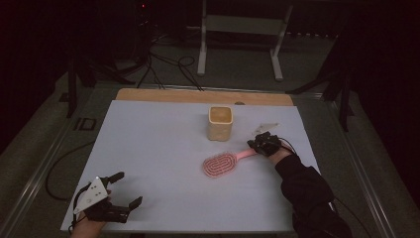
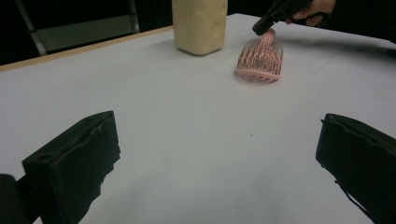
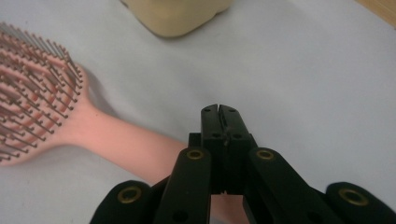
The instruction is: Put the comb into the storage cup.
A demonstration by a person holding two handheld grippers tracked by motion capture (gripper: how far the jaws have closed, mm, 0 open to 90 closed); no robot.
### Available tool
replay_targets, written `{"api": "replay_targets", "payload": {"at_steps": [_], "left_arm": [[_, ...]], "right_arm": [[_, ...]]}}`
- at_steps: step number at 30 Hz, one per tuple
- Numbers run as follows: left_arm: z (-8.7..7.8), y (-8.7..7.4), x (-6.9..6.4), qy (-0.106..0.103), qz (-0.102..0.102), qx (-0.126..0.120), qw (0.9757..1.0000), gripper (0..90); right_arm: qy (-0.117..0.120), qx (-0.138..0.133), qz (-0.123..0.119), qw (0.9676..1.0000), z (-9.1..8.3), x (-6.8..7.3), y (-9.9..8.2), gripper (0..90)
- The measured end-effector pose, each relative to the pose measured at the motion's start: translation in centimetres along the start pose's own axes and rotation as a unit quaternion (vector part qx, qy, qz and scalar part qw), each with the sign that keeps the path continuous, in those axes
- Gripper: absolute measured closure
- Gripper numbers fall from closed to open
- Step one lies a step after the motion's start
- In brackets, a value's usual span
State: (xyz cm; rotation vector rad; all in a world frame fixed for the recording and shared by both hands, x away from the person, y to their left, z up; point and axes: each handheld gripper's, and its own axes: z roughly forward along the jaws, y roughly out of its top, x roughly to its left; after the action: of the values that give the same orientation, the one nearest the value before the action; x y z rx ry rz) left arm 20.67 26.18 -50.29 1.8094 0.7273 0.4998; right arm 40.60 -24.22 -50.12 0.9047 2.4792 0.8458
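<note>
Over on the right side of the white counter (image 1: 163, 148) we've got the right gripper (image 1: 258, 144) sitting at the handle end of the pink plastic paddle hairbrush (image 1: 221, 165). Its jaws are pressed flat together, and in the right gripper view they cover the tail of the handle, so we honestly can't tell whether they're touching it or just above it. Nothing seems pinched between them. The brush head is cut off at the left edge of that view, bristles up. Just beyond the brush stands the cream square-sided cup (image 1: 220, 122), and its top is cropped in both gripper views. The room past the counter is too dark to make out much.

Down at the near left corner, the left gripper (image 1: 124, 190) has its jaws spread wide with only bare counter between them, well apart from the brush.
</note>
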Motion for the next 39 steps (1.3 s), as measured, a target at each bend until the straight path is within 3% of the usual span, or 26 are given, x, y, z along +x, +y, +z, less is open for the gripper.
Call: {"api": "replay_targets", "payload": {"at_steps": [20,28,39], "left_arm": [[0.0,0.0,0.0,0.0,0.0,-0.002,1.0,0.0],[0.0,0.0,0.0,0.001,0.0,-0.001,1.0,0.0],[0.0,0.1,0.0,0.001,0.001,-0.002,1.0,0.0]], "right_arm": [[0.017,0.025,-0.003,0.9996,-2.2,0.9,-3.5,90.0],[0.026,0.037,-0.012,0.9989,-3.5,1.9,-4.9,90.0],[0.035,0.029,-0.009,0.9989,-5.2,3.8,-6.5,90.0]]}}
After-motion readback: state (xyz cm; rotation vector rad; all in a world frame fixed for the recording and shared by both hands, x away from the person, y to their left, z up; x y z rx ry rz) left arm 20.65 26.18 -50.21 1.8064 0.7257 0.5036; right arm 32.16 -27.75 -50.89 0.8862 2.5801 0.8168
